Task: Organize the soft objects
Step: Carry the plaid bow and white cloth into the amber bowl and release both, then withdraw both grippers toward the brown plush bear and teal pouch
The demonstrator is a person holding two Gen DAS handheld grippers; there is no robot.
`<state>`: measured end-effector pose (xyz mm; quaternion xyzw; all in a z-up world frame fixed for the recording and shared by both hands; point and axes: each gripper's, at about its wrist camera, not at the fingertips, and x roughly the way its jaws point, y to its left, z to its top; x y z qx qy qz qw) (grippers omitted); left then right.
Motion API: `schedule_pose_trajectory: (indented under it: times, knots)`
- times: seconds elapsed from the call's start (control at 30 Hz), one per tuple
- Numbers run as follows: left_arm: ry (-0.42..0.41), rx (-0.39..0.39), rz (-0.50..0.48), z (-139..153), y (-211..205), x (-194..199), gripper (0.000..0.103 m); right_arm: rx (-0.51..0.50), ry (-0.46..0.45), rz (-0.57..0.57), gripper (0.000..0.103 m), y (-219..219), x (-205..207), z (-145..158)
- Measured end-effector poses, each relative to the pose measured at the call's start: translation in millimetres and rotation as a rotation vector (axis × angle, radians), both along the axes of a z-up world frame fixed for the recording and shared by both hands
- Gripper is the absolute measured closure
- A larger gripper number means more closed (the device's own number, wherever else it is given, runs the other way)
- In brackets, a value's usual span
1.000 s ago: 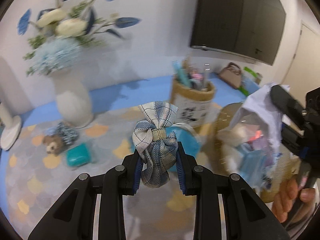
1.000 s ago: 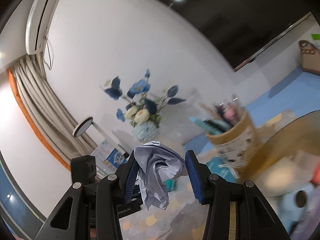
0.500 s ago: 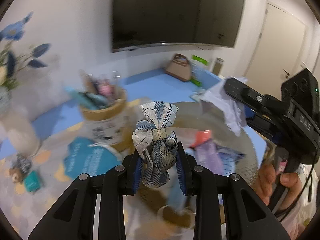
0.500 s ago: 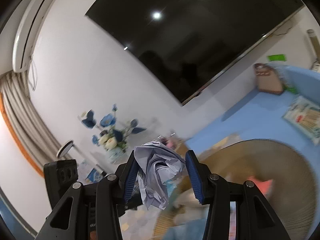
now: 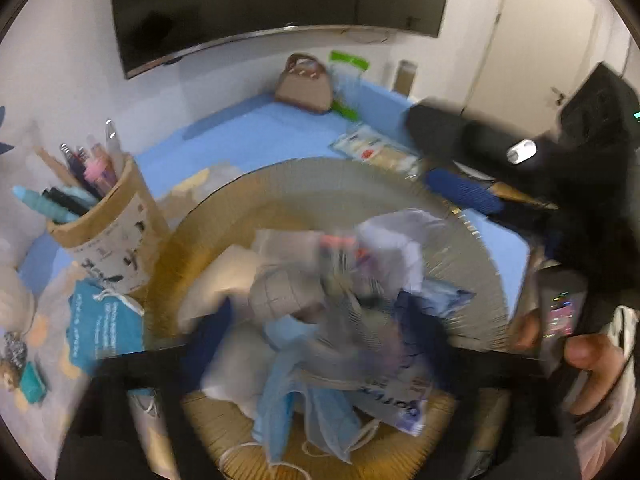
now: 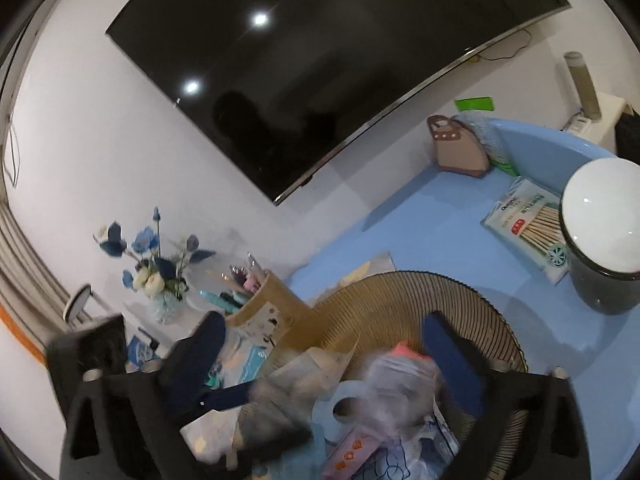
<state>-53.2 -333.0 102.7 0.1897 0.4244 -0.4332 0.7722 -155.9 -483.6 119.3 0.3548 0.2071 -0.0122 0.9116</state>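
A round woven basket (image 5: pixel 320 168) (image 6: pixel 400 280) on the blue table holds a heap of soft things: face masks, pouches, cloths. My left gripper (image 5: pixel 316 344) hovers over the heap, its jaws opening wide. The blue plaid cloth bundle (image 5: pixel 352 312) is a blur between them, loose of the pads, dropping onto the heap. My right gripper (image 6: pixel 328 344) is also opening over the basket. The crumpled white cloth (image 6: pixel 396 380) (image 5: pixel 400 236) has left its pads and lies blurred on the pile. In the left wrist view the right gripper's blue pad (image 5: pixel 460 192) shows above the basket's right rim.
A cardboard pen holder (image 5: pixel 108 236) stands against the basket's left side, a teal pouch (image 5: pixel 104 328) beside it. A brown handbag (image 5: pixel 306 88) sits at the back wall. A white-lidded bin (image 6: pixel 604 236) and a swab pack (image 6: pixel 528 220) lie right. A person's hand (image 5: pixel 588 360) holds the right gripper.
Both grippers swung across from the flower vase side to above the basket and tilted down. Both jaws went from shut on their cloths to wide apart, and both cloths dropped.
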Motion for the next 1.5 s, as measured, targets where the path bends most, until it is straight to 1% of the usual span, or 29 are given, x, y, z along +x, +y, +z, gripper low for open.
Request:
schedule_pose_trajectory:
  times: [0.03,0.1,0.27,0.37,0.5,0.7,0.83,0.9,0.93,0.97,1.13,1.23,1.3,1.4,1.5]
  knots:
    - [-0.014,-0.002,0.013,0.4,1.5,0.0,0.001,0.005,-0.002,-0.01,0.002,-0.2,-0.2,-0.6]
    - [-0.011,-0.002,0.015,1.1,4.8,1.1,0.001,0.03,-0.016,-0.014,0.002,-4.0,-1.8,-1.6]
    - [-0.008,-0.011,0.031,5.4,15.4,6.0,0.001,0.053,0.005,-0.021,0.002,-5.6,2.8,-5.9]
    - [-0.002,-0.031,0.038,10.2,24.3,9.0,0.001,0.075,0.007,-0.022,0.002,-3.4,4.8,-7.8]
    - [-0.002,-0.06,0.059,17.8,41.4,15.6,0.001,0.126,-0.005,0.01,0.002,4.8,12.0,-7.6]
    - [-0.024,-0.101,0.138,31.4,83.6,37.5,0.001,0.089,-0.003,0.044,0.002,29.7,26.0,10.5]
    - [-0.043,-0.13,0.215,39.4,129.8,62.7,0.001,0.055,-0.018,0.079,0.0,57.6,42.2,30.3]
    - [-0.06,-0.139,0.279,43.7,165.4,79.9,0.001,0.042,-0.029,0.103,0.0,74.5,53.4,38.8]
    - [-0.065,-0.141,0.299,44.6,175.8,86.1,0.001,0.038,-0.031,0.11,0.0,80.8,57.6,41.2]
    - [-0.074,-0.143,0.341,46.6,195.7,97.1,0.001,0.03,-0.03,0.129,0.0,93.1,67.4,45.6]
    - [-0.092,-0.125,0.479,53.4,273.7,137.5,0.001,-0.008,-0.037,0.223,0.0,157.3,111.6,59.6]
    - [-0.105,-0.132,0.544,55.6,313.6,154.7,0.001,-0.013,-0.033,0.27,0.0,189.1,131.3,59.9]
    - [-0.108,-0.14,0.597,53.1,342.1,165.7,0.001,-0.034,-0.014,0.309,0.0,215.7,148.0,58.1]
    - [-0.114,-0.147,0.659,48.9,372.3,176.0,0.001,-0.066,0.019,0.348,0.0,246.8,167.7,52.1]
    - [-0.125,-0.15,0.691,39.0,392.1,186.5,0.001,-0.099,0.045,0.367,0.0,268.9,181.0,45.0]
